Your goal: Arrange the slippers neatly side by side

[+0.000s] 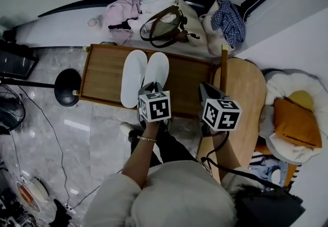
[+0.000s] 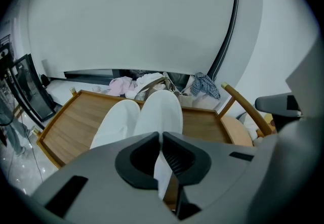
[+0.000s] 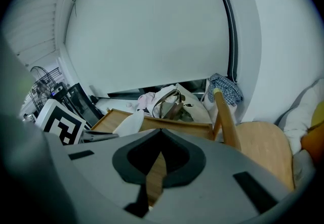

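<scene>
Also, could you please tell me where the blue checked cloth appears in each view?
Head view: blue checked cloth near the top, right of centre.
Left gripper view: just right of centre, beyond the wooden tray's far edge.
Right gripper view: right of centre, at mid-height.
Shared landmark: the brown-handled bag, immediately to its left in all three.

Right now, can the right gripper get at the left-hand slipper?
Probably not directly: the other slipper and the left gripper, at its heel, lie between the right gripper and the left-hand slipper.
</scene>
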`<state>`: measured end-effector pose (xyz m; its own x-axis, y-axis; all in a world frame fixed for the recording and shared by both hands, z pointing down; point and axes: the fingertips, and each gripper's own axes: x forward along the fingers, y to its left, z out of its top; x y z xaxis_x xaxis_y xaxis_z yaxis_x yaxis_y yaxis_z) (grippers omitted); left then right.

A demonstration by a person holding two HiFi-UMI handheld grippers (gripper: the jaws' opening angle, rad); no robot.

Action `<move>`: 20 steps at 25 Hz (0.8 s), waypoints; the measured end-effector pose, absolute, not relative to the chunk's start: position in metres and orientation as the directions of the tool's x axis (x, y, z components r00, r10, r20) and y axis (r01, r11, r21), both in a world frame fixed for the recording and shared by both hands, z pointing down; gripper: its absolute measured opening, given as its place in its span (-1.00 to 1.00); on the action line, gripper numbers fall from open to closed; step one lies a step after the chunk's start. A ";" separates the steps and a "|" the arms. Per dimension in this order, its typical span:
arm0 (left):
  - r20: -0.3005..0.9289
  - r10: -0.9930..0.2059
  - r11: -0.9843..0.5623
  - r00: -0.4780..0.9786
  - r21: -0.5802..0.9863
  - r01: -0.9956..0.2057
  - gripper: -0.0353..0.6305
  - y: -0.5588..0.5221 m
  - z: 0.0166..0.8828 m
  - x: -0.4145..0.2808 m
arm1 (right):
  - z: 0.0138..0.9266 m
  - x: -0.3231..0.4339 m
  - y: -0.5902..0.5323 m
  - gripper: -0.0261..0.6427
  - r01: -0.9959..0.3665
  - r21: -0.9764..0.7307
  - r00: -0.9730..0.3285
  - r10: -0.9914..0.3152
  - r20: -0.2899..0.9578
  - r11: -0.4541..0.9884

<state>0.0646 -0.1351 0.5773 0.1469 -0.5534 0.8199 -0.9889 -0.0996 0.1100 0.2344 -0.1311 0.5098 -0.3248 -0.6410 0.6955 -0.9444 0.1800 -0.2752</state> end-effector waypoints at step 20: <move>0.848 -0.503 -0.114 0.166 0.125 -0.986 -0.80 -0.152 0.608 0.074 | 0.536 0.239 -0.134 -0.82 -0.946 -0.282 -0.322 -0.595 0.737 0.162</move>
<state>0.0742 -0.1518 0.6076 0.1656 -0.5029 0.8483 -0.9856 -0.1135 0.1251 0.2388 -0.1342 0.5361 -0.3217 -0.5945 0.7369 -0.9456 0.1618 -0.2823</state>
